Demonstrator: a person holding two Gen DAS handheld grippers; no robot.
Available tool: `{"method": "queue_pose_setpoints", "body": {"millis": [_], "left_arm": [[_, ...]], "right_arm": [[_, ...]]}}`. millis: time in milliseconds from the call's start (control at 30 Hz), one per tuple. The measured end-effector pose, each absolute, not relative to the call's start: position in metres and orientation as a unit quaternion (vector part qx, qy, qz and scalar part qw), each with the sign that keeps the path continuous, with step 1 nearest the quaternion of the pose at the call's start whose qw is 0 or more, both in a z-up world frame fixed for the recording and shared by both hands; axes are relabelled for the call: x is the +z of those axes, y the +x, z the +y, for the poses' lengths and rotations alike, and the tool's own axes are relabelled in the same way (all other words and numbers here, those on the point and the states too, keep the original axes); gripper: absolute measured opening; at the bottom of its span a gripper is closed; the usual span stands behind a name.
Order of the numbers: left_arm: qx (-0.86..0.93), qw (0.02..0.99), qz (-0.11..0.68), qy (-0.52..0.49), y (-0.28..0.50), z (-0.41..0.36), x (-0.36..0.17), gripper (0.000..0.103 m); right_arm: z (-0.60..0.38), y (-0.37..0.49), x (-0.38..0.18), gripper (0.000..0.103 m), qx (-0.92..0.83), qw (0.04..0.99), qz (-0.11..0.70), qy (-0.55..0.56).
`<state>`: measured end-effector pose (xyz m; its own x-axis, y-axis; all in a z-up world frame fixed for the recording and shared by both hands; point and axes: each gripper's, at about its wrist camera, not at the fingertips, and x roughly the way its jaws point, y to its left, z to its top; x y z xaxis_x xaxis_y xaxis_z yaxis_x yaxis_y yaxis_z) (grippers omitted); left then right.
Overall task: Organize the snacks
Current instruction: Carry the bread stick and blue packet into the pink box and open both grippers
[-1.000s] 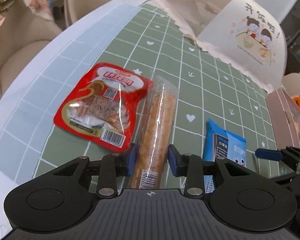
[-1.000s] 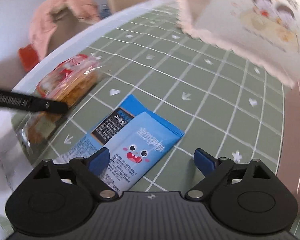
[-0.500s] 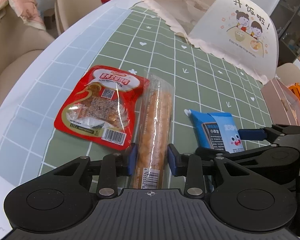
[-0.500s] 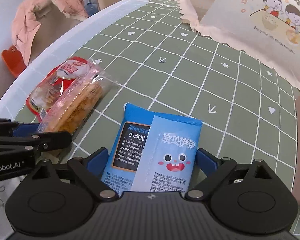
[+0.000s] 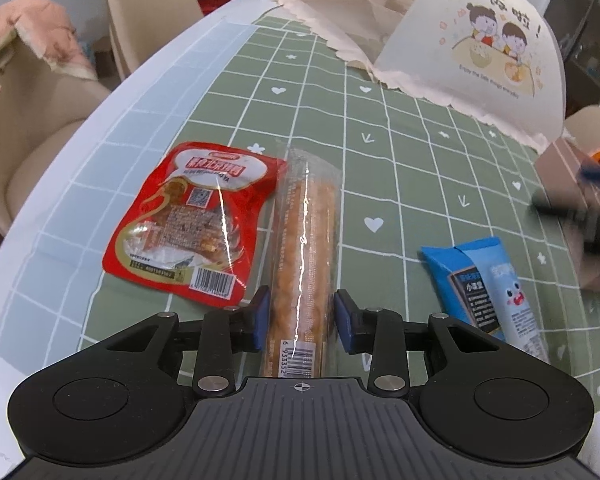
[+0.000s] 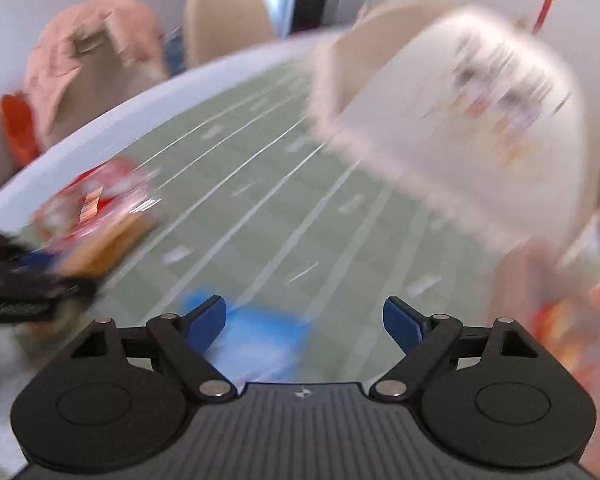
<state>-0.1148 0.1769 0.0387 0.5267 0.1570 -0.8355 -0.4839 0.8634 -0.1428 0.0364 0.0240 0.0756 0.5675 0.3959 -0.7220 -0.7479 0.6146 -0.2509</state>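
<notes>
A long clear-wrapped bread stick packet (image 5: 304,232) lies on the green checked tablecloth (image 5: 400,184). My left gripper (image 5: 302,320) is shut on its near end, one blue pad against each side of the wrapper. A red snack pouch (image 5: 192,220) lies flat just left of it. To the right lies a blue snack packet (image 5: 488,292). The right wrist view is heavily blurred. There my right gripper (image 6: 304,320) hovers above that blue packet (image 6: 260,336) with its jaws wide and closing. Nothing is pressed between the pads.
A white folding food cover (image 5: 460,48) with a cartoon print stands at the back of the table. A pink box (image 5: 572,208) sits at the right edge. Beige chairs (image 5: 148,12), one draped with a pink garment (image 5: 32,28), stand beyond the table's white rim (image 5: 80,152).
My right gripper has risen off the blue packet and swung away to the right, leaving the packet flat on the cloth. The left gripper has stayed around the bread stick packet.
</notes>
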Motion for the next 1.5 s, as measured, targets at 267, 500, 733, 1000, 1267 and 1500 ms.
{"method": "queue_pose_setpoints", "body": {"millis": [267, 500, 733, 1000, 1267, 1500], "left_arm": [[0.194, 0.846, 0.457, -0.195, -0.12, 0.175, 0.04, 0.039], [0.197, 0.84, 0.463, -0.203, -0.123, 0.173, 0.041, 0.039], [0.194, 0.835, 0.475, -0.198, -0.119, 0.173, 0.042, 0.039], [0.199, 0.833, 0.46, -0.236, -0.125, 0.179, 0.042, 0.036], [0.196, 0.834, 0.459, -0.235, -0.156, 0.164, 0.045, 0.033], [0.153, 0.839, 0.465, -0.237, -0.197, 0.118, 0.06, 0.032]], "right_arm": [[-0.007, 0.141, 0.043, 0.084, 0.162, 0.892, 0.37, -0.201], [0.046, 0.135, 0.036, 0.078, 0.271, 0.869, 0.389, -0.142], [0.1, 0.092, 0.063, 0.069, 0.386, 0.846, 0.346, -0.126], [0.022, 0.001, 0.055, 0.079, 0.435, 0.812, 0.354, -0.159], [0.022, -0.026, 0.014, 0.08, 0.458, 0.758, 0.414, -0.209], [0.01, -0.031, 0.017, 0.073, 0.469, 0.743, 0.409, -0.245]]}}
